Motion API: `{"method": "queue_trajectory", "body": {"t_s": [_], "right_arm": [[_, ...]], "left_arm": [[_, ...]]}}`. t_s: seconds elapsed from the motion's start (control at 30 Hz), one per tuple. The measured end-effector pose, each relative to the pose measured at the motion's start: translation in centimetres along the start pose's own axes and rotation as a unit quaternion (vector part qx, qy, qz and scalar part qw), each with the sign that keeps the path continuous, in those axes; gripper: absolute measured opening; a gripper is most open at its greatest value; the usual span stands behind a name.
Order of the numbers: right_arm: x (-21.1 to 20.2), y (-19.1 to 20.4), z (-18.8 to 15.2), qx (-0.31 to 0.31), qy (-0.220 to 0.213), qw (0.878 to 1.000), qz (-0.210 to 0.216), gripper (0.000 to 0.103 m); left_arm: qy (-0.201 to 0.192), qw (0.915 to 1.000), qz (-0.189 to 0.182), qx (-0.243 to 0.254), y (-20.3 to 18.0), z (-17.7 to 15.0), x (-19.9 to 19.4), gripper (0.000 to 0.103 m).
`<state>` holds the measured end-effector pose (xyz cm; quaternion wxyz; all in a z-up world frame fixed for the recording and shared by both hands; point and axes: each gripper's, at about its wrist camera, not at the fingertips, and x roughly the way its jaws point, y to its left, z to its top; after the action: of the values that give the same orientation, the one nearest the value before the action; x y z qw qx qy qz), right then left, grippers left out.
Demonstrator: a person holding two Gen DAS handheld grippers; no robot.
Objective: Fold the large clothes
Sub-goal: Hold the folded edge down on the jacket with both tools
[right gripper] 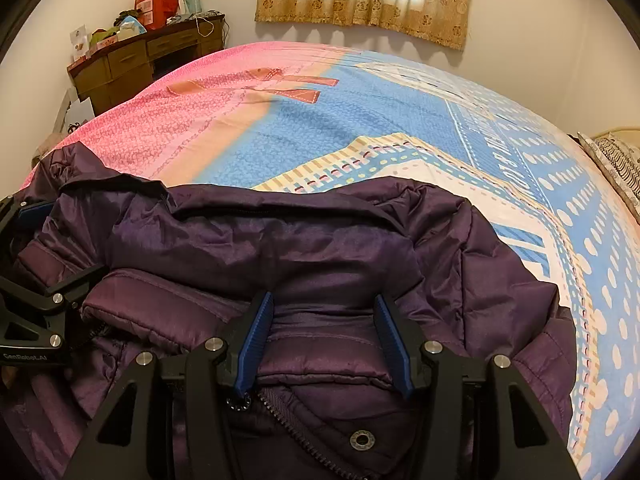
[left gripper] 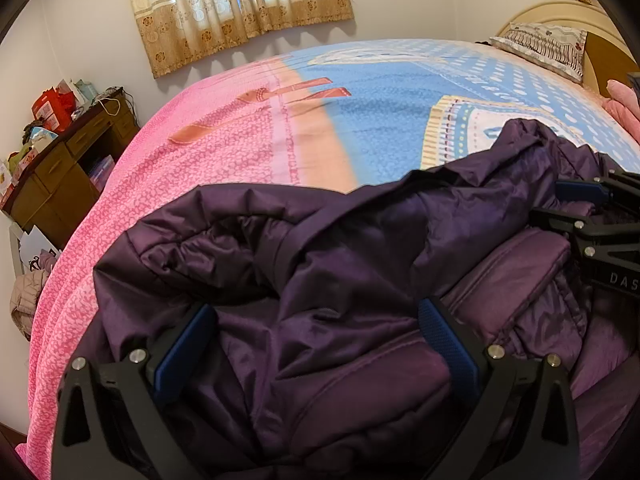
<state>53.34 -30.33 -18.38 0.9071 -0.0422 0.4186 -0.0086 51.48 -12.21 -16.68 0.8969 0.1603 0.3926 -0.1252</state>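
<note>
far on the left, against the wall, stands a brown wooden desk with drawers; bags and boxes are piled on top of it, and a red bag sticks up among them; a pale bundle of cloth lies on the floor below it; above the bed hangs a tan curtain with flower shapes, and light comes through it.

the big bed cover is pink on the left and blue with white dots on the right; a drawn ribbon bow sits where the two colours meet.

the purple puffy jacket lies crumpled on the near edge of the bed, spread from the pink side to the blue side; its shiny lining shows in folds, and a quilted flap lies on top.

the left claw is spread wide, its blue pads far apart, one on each side of a lump of jacket; the pads do not press the cloth.

the right claw is about half spread; its two blue pads stand on both sides of a quilted fold of the jacket, close to it; i cannot tell if they pinch it; just below them you can see a zipper and a round metal snap.

far on the right, at the head of the bed, lies a patterned pillow by the pale headboard.
</note>
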Motion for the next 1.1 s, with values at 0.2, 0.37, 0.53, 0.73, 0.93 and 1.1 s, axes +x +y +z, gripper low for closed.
{"method": "queue_trajectory", "body": {"t_s": [0.2,0.37,0.53,0.73,0.93,1.1], "right_arm": [[0.03,0.01,0.06,0.002,0.0,1.0,0.001,0.053],[0.01,0.0,0.03,0.001,-0.001,1.0,0.001,0.053],[0.01,0.06,0.04,0.001,-0.001,1.0,0.001,0.053],[0.01,0.0,0.04,0.002,-0.001,1.0,0.001,0.053],[0.03,0.04,0.06,0.0,0.0,1.0,-0.001,0.053],[0.05,0.09,0.11,0.0,0.0,1.0,-0.001,0.053]], "left_arm": [[0.001,1.0,-0.002,-0.002,0.02,0.03,0.04,0.103],[0.001,1.0,-0.002,-0.002,0.03,0.05,0.05,0.103],[0.001,1.0,-0.002,-0.002,0.03,0.05,0.07,0.103],[0.002,1.0,-0.002,-0.002,0.0,0.04,0.01,0.103],[0.002,1.0,-0.002,-0.002,0.04,0.09,0.06,0.103],[0.001,1.0,0.005,0.001,-0.11,0.11,0.12,0.103]]}}
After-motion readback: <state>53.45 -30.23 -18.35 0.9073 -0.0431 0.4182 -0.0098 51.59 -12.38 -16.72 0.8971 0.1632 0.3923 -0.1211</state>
